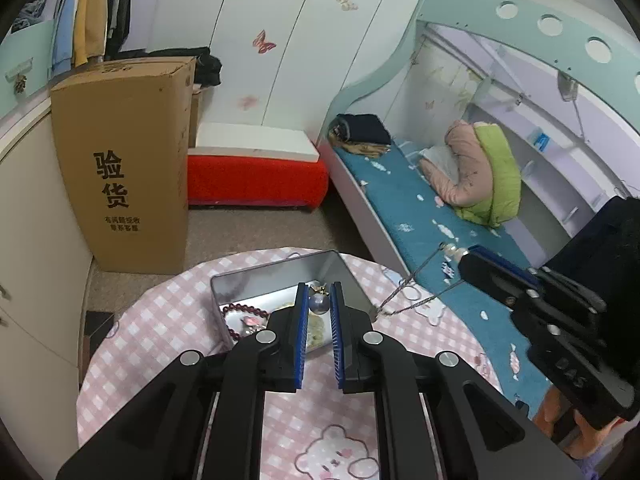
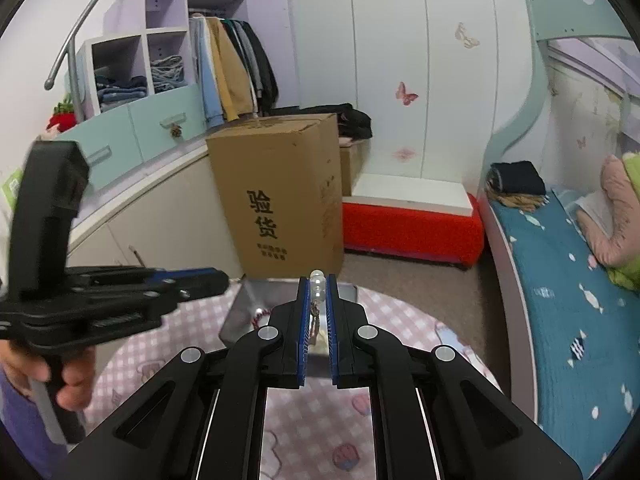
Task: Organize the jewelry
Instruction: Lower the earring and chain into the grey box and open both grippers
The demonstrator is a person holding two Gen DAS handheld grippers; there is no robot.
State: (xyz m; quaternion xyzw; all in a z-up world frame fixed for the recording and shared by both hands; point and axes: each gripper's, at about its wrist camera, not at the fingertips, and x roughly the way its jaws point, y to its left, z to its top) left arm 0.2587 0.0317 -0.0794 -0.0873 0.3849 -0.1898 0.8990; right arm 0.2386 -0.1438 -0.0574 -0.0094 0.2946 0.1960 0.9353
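Right wrist view: right hand-held gripper clamps the pearl necklace above the tin.

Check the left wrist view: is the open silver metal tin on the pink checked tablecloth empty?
No. The open silver metal tin holds a dark red bead bracelet and other small pieces on its floor.

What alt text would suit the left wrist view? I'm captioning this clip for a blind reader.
The left gripper pinches a blue bead pendant above an open metal tin on a pink checked tablecloth. At right, the right gripper holds pearls on a silver chain.
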